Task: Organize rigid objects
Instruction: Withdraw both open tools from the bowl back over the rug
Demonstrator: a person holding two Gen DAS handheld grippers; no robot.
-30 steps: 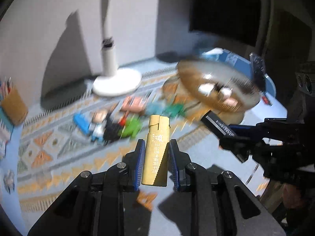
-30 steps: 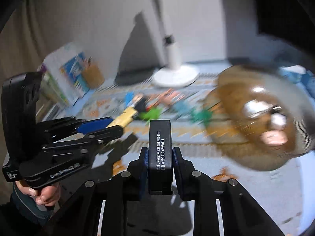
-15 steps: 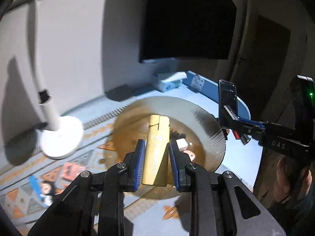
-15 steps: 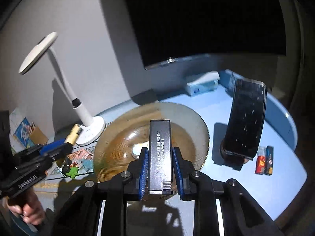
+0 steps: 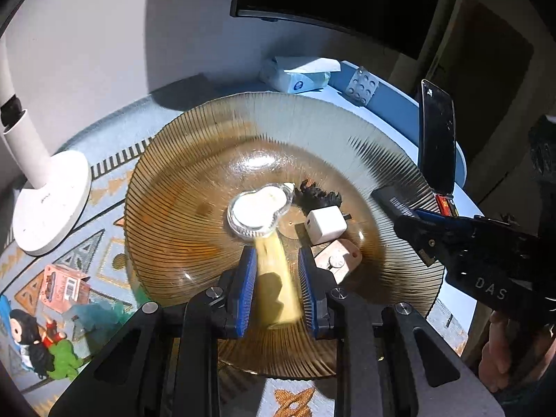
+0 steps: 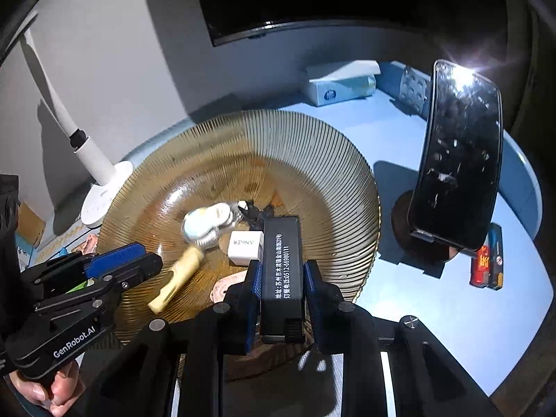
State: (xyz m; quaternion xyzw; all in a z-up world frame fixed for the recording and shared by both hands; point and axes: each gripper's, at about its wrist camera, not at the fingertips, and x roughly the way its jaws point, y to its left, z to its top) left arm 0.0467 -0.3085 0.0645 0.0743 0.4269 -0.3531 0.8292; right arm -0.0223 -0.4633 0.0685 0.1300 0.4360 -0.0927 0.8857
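Left claw (image 5: 277,286) beside charger (image 5: 327,225), phone (image 6: 457,153).

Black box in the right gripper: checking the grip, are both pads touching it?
Touching. Right wrist view: blue pads of the right gripper press flat against the black box, no gap.

Your white charger cube (image 6: 245,246) in the bowl reads "ANKER". The black lighter (image 6: 280,271) in your right gripper (image 6: 281,299) carries Chinese print ending "0512-66980111". Your left gripper (image 6: 114,271) body says "GenRobot.AI"; from the left wrist view, the right gripper's body shows "DAS".
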